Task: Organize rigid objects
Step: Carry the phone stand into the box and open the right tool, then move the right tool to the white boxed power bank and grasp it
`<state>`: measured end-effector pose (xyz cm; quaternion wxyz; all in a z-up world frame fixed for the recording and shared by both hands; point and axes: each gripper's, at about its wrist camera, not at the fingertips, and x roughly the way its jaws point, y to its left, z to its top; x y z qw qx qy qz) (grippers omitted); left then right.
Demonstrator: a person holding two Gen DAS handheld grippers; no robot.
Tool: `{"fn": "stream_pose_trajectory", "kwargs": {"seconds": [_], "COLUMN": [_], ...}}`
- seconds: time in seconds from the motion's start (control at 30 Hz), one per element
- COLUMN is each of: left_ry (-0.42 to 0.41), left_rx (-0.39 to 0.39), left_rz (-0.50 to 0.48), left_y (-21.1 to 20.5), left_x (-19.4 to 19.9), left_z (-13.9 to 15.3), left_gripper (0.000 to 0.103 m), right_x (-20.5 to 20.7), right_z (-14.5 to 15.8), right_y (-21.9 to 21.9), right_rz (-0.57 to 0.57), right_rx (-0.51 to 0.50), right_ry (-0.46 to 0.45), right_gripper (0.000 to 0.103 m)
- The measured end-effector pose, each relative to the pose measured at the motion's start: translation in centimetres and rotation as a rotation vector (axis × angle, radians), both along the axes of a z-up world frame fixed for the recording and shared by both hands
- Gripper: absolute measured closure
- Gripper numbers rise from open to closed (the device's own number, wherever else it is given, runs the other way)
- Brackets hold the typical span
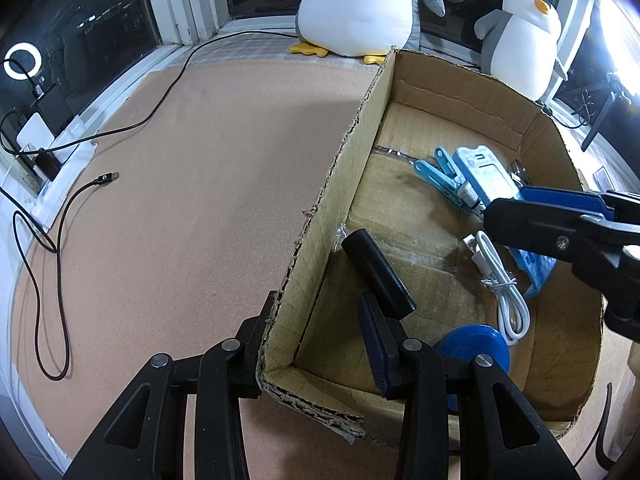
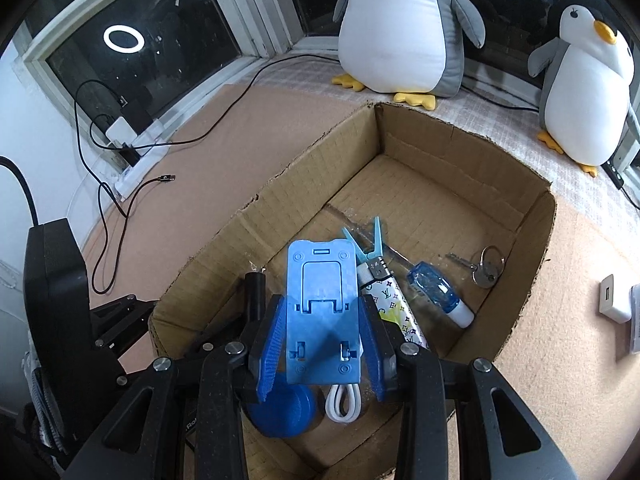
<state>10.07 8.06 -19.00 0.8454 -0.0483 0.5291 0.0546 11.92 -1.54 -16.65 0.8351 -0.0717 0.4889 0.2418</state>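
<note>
Carpet [image 1: 200, 184], salmon-pink, runs under your work to a dark window [image 2: 132, 40] at eleven o'clock, with two plush penguins [image 2: 400, 28] on the sill at twelve and one o'clock and a black cable [image 1: 60, 240] trailing at nine. The cardboard box [image 2: 460, 148] sits open-topped before you. In it lie a light-blue clothes peg [image 2: 370, 242], a patterned lighter [image 2: 396, 304], a small blue-and-white bottle [image 2: 438, 290], a key on a ring [image 2: 486, 270], a coiled white cable [image 1: 506, 292], a blue disc [image 1: 476, 346] and a black cylinder [image 1: 378, 274]. Your right gripper [image 2: 322, 340] has its blue pads pressed on both edges of a blue plastic phone stand [image 2: 320, 300], held above the box floor at six o'clock. Your left gripper [image 1: 320, 344] straddles the box's near-left corner, one finger outside and one inside, clamped on the cardboard wall.
</note>
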Motion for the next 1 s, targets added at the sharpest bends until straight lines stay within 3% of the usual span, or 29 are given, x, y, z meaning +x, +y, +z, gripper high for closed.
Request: {"fn": "stream_pose_trajectory", "kwargs": {"seconds": [0.17,0.6,0.77,1.0], "left_ry": [0.0,-0.001,0.0,0.0], "left_rx": [0.0,0.002,0.005,0.011], "left_rz": [0.0,-0.001,-0.002,-0.003], "left_y": [0.0,0.0,0.0,-0.3], "left_x": [0.0,-0.1,0.0,0.1], "left_z": [0.0,0.0,0.0,-0.1], "left_gripper": [0.061,0.061,0.061,0.061], "right_x": [-0.1,-0.4,-0.1,1.8], "right_z": [0.1,1.9,4.1,5.3], "right_y": [0.1,-2.9,-6.9,-14.5], "right_rz": [0.005,-0.062,-0.136,-0.284], "right_rx": [-0.004,0.043,0.047,0.064], "right_ry": [-0.008,-0.047,-0.11,-0.127], "right_gripper": [0.051,0.05,0.05,0.051]}}
